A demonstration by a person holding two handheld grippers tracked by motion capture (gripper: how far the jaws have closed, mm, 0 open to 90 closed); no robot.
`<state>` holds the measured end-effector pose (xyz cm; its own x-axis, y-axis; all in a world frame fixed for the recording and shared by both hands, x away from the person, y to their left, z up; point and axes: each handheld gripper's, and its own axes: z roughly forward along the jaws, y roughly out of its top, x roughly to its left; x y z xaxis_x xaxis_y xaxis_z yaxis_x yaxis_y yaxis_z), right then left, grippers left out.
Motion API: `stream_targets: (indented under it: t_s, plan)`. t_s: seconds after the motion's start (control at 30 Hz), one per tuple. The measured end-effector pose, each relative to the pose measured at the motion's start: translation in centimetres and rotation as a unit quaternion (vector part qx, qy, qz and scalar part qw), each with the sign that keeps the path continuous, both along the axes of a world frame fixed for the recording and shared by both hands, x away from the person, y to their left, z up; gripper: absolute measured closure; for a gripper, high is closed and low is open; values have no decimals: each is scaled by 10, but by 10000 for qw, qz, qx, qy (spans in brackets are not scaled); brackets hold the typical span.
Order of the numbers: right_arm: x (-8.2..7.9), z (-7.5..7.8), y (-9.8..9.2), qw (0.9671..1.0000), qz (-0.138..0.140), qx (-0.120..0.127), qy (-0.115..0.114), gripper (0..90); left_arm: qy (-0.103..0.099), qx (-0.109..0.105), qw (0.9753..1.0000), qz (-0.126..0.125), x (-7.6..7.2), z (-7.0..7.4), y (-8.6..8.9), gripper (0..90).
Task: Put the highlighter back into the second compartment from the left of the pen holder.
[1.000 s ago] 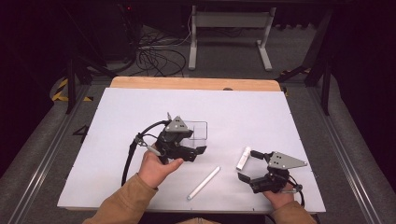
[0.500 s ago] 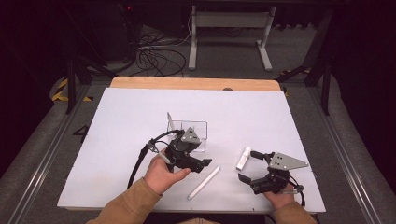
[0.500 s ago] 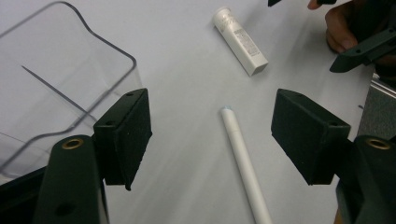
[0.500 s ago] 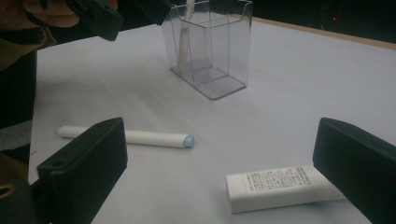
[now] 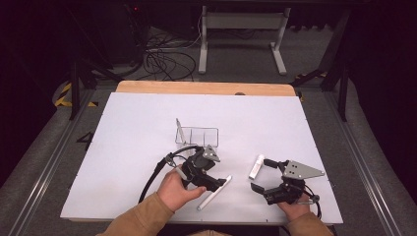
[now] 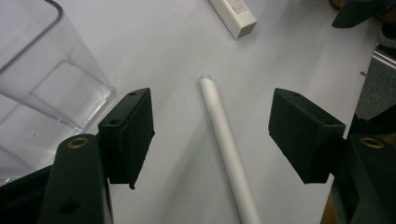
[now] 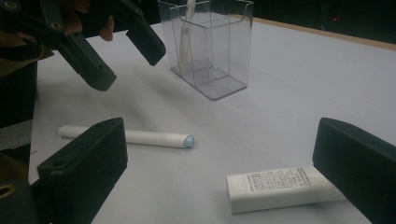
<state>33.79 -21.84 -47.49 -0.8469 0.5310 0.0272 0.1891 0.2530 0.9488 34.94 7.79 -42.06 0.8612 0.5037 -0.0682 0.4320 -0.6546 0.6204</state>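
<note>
A white pen (image 5: 214,192) lies on the white table near its front edge. My left gripper (image 5: 215,182) hovers over it, open, and the pen (image 6: 228,147) runs between the two jaws without touching either pad. Behind it stands a clear plastic holder (image 5: 197,134) with a white stick (image 5: 180,130) leaning inside. A small white printed block (image 5: 256,166) lies to the right. My right gripper (image 5: 260,175) is open beside it, and the block (image 7: 279,189) sits low between its jaws (image 7: 219,172), apart from both.
The white table sheet (image 5: 123,128) ends at a wooden strip (image 5: 206,87) at the back. Cables and a metal stand (image 5: 241,29) are on the floor beyond. The left gripper's black cable (image 5: 152,174) trails over the table toward the front edge.
My left gripper has drawn back from the clear holder toward the front and right, ending open over the white pen. The right gripper has stayed still.
</note>
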Motion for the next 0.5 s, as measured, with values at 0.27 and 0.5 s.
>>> stream_targets:
  t_s: [0.27, 0.5]
  plan:
    - [0, 0, 0, 10000, -6, -22, 0, 36, 227, 125, 9996, -124, -1, -11, -8, 348]
    - [0, 0, 0, 10000, -6, -32, 2, 36, 268, 442, 9983, -265, -3, -21, -15, 356]
